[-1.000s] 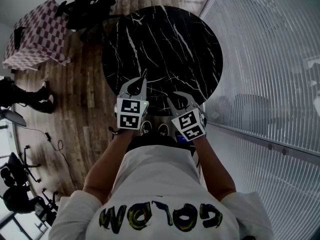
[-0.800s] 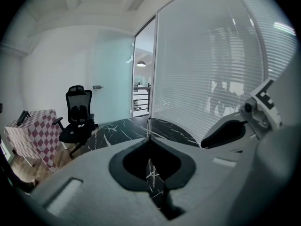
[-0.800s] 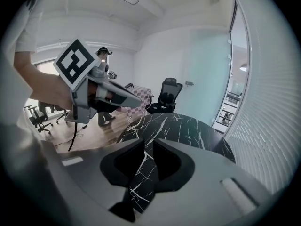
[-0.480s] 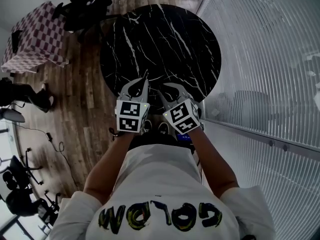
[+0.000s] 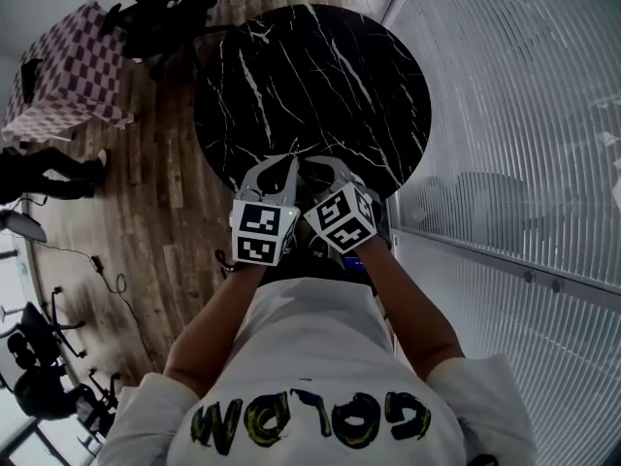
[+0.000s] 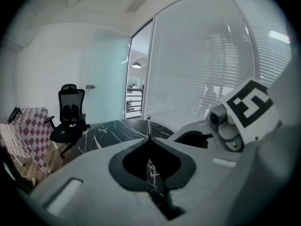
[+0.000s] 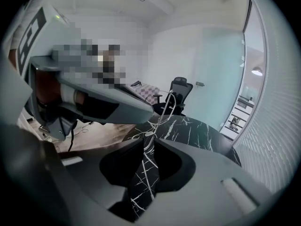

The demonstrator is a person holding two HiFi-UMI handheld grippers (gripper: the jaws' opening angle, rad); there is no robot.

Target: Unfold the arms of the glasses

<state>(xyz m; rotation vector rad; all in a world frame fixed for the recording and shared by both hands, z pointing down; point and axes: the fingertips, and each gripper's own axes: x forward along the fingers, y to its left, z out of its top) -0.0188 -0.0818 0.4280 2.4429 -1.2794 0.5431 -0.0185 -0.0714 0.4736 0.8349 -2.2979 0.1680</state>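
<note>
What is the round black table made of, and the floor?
The round table looks like smooth black marble, or a marble-look top: white veins cross its dark surface. The floor looks like wood: brown planks with seams.

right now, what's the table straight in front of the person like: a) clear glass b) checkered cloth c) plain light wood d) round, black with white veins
d: the round table in front of the person is black with white veins; the checkered table stands off to the left.
</note>
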